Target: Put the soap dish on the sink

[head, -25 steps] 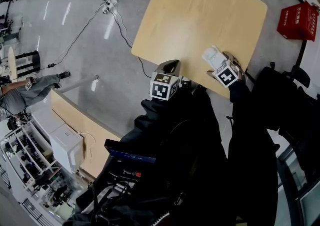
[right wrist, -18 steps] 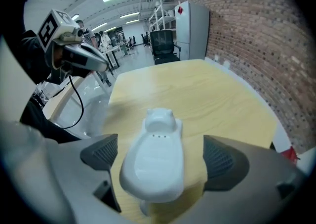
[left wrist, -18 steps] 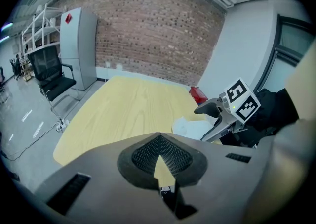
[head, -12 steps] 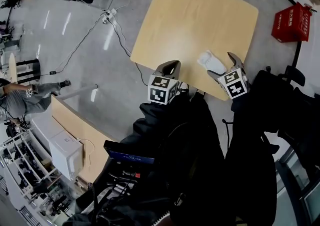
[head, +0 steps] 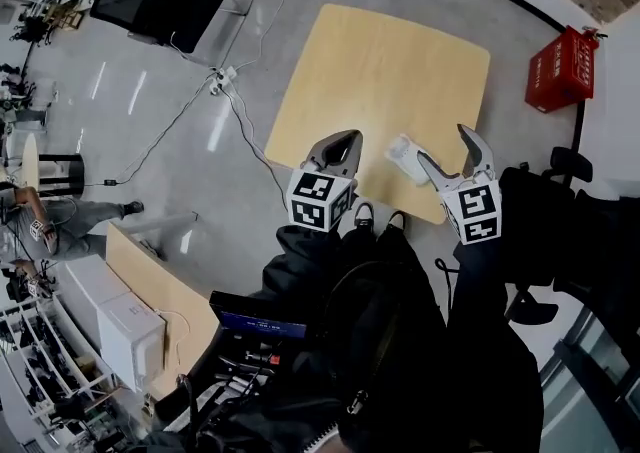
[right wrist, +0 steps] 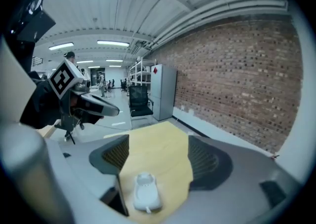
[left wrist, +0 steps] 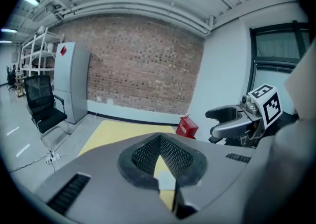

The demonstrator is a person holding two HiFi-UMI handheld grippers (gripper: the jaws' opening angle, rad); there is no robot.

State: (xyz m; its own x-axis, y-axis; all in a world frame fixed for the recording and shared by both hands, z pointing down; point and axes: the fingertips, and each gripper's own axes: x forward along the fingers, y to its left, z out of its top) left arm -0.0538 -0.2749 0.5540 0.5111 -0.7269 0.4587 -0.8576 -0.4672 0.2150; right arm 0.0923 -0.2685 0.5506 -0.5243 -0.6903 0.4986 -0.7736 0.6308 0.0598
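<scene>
At the far left a person (head: 45,213) stands on the glossy grey floor (head: 180,151), near white shelving (head: 40,381). Further along, a black office chair (head: 160,1) sits at the top, and a power strip (head: 222,76) trails cables towards the pale wooden tabletop (head: 380,61).

The left tongs (head: 343,138) hang over the tabletop's near edge with their tips pressed together and nothing pinched. Just to their right the white soap dish (head: 407,156) lies flat on the tabletop, close to that near edge and with nothing else around it. The right tongs (head: 441,141) hover beside it, spread. Their jaws have just been closing. The right gripper view shows the soap dish in the gap between the pads, lying lower down on the wood and untouched by either.

A red box (head: 558,66) stands on the floor past the tabletop's right corner. A brick wall (left wrist: 138,69) closes the room behind it.
</scene>
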